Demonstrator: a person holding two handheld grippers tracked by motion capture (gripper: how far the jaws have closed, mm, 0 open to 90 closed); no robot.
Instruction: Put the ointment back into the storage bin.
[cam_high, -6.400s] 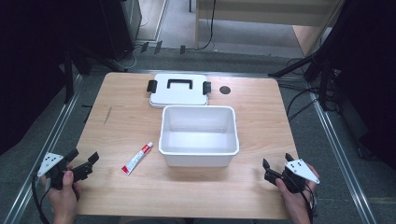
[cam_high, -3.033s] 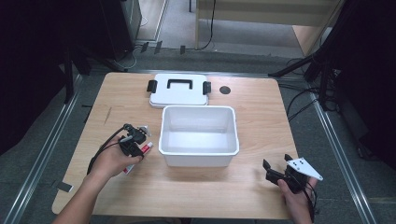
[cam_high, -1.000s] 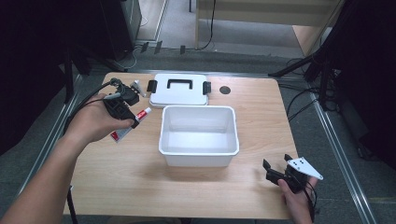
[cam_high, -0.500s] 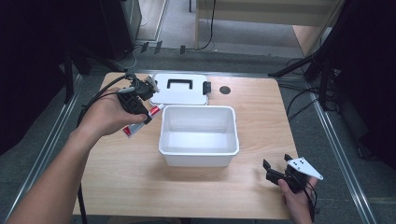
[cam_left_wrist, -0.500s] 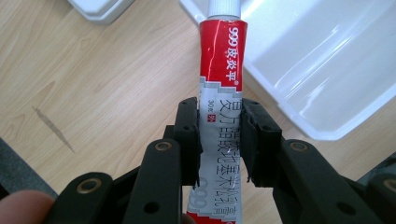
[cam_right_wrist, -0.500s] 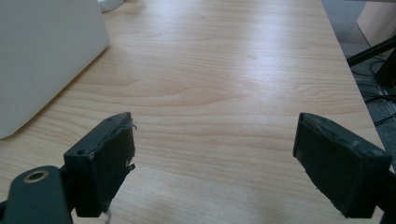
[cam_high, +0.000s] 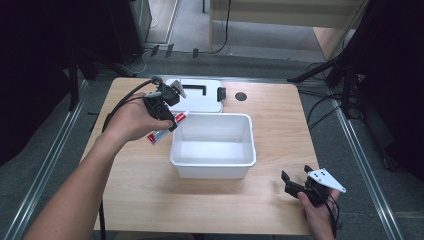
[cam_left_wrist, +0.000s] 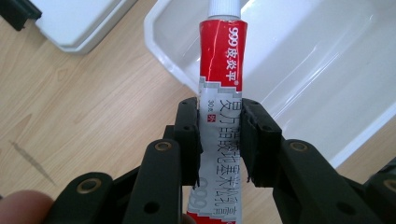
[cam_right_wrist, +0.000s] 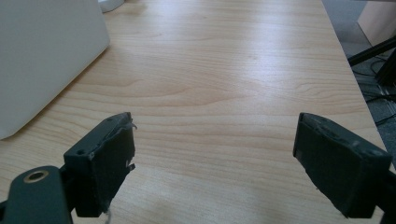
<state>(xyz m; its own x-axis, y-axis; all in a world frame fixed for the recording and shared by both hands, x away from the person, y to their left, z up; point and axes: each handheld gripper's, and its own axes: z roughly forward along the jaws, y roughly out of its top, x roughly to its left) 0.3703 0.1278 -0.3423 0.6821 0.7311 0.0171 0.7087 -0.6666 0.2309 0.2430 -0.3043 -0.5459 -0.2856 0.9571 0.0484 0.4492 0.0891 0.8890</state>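
My left gripper (cam_high: 167, 120) is shut on a red and white tube (cam_high: 161, 131) and holds it in the air at the left rim of the white tub (cam_high: 213, 162). In the left gripper view the tube (cam_left_wrist: 219, 60) stands between the black pads (cam_left_wrist: 191, 140), its white cap over the corner of the tub (cam_left_wrist: 299, 70). My right gripper (cam_high: 300, 181) rests low at the table's front right, jaws wide apart. Its view shows bare wood between the two pads (cam_right_wrist: 105, 163), with the tub's outer wall (cam_right_wrist: 46, 51) at the left.
The tub's white lid (cam_high: 197, 95) with black clasps lies flat behind the tub; a corner of the lid (cam_left_wrist: 79, 23) is at the top left of the left gripper view. A round hole (cam_high: 241, 96) marks the tabletop at the back. Bare wood lies right of the tub.
My left hand has carried the tube rightward from the back left of the table to the tub's left rim. The right gripper has stayed put.
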